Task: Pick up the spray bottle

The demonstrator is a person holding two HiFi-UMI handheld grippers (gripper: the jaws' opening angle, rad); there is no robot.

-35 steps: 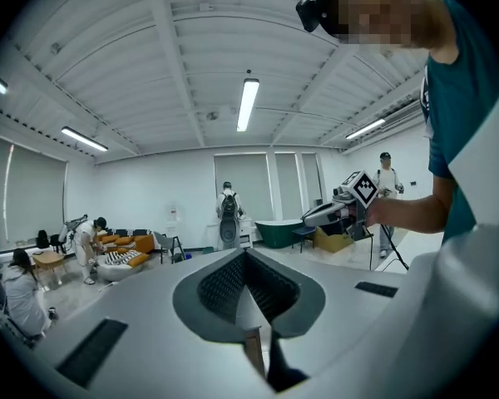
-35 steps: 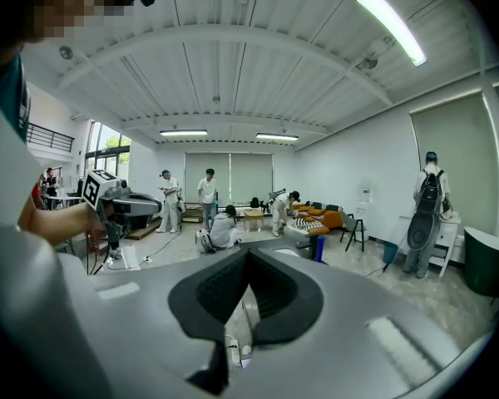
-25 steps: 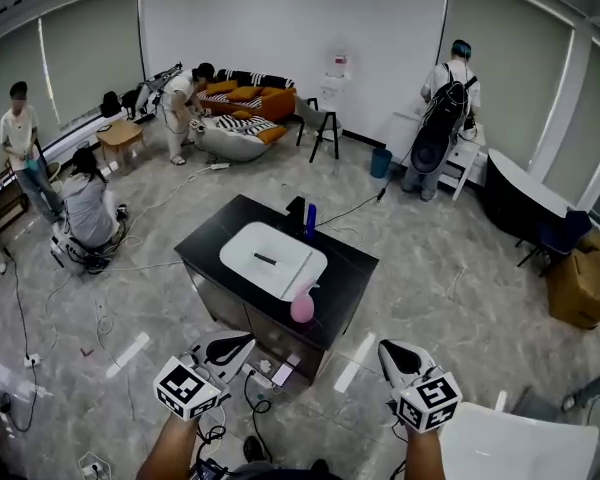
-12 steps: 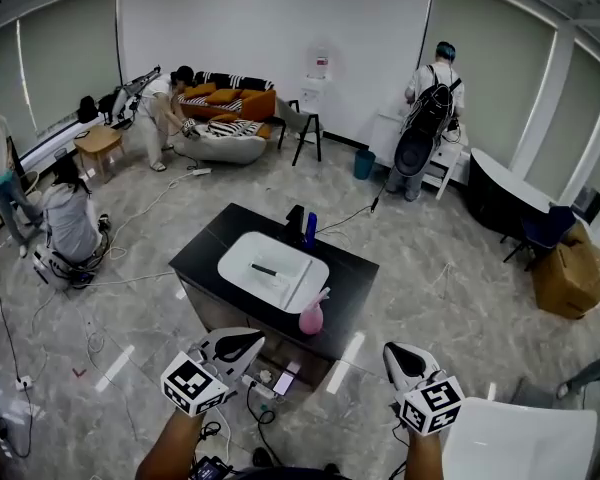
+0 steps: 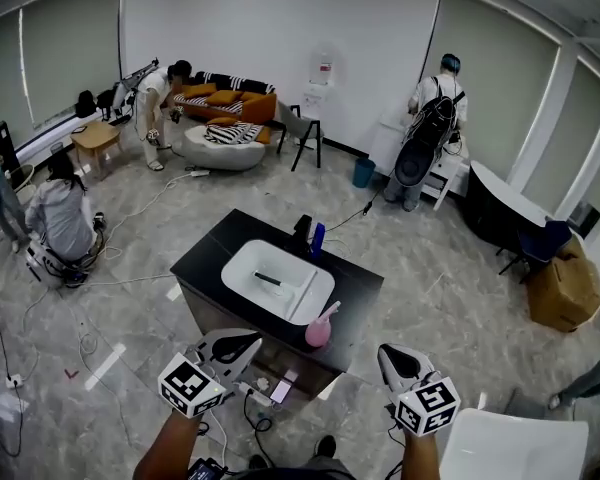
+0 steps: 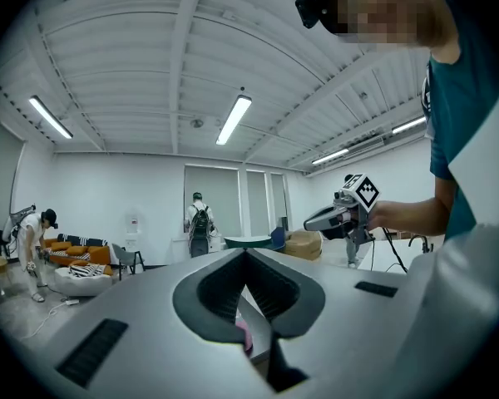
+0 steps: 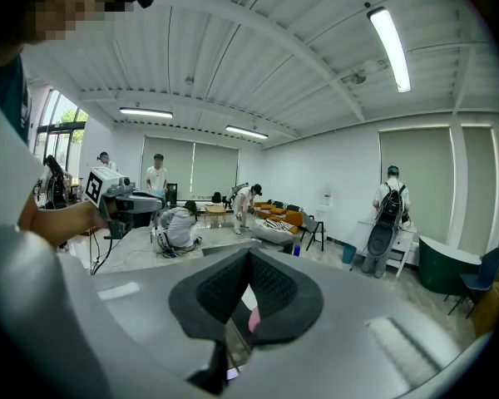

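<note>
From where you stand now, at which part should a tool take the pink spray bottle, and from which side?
Probably the rounded body of the spray bottle, below its head, coming level from the near edge of the counter: it stands upright at that edge, nozzle slanting up and right. The right tool is shut; open it first.

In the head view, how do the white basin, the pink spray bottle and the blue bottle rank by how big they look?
1. white basin, clearly largest.
2. pink spray bottle.
3. blue bottle, which looks smallest, but it stands farther from the camera, so places two and three are unsure.
</note>
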